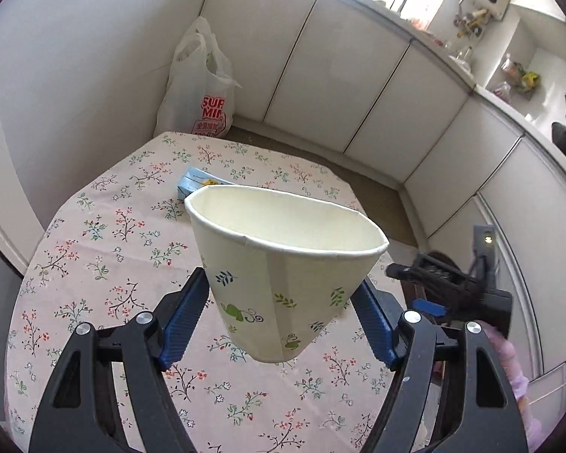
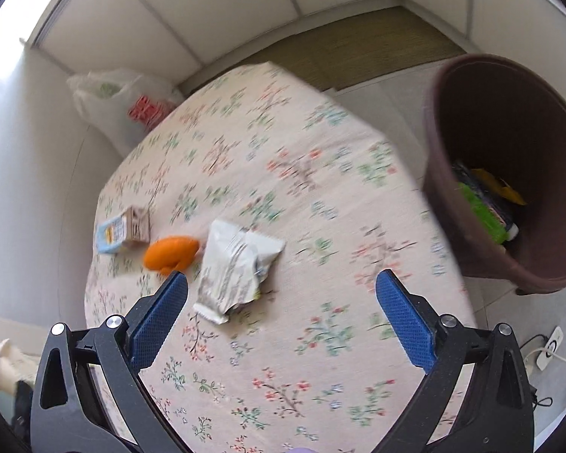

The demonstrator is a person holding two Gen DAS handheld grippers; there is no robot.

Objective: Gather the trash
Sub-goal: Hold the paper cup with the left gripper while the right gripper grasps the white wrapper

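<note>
My left gripper (image 1: 283, 294) is shut on a white paper cup (image 1: 283, 275) with green leaf prints and holds it above the floral tablecloth (image 1: 105, 249). A blue carton (image 1: 192, 183) lies behind the cup. My right gripper (image 2: 281, 283) is open and empty above the table (image 2: 320, 321). In front of it lie a crumpled white wrapper (image 2: 234, 268), an orange peel (image 2: 171, 253) and the blue carton (image 2: 122, 228). A brown bin (image 2: 509, 173) with trash inside stands off the table's right edge. The right gripper also shows in the left wrist view (image 1: 449, 283).
A white plastic shopping bag (image 1: 200, 87) stands on the floor in the corner behind the table. White cabinet doors (image 1: 339, 75) run along the far side. A power strip (image 2: 547, 347) lies on the floor at the right.
</note>
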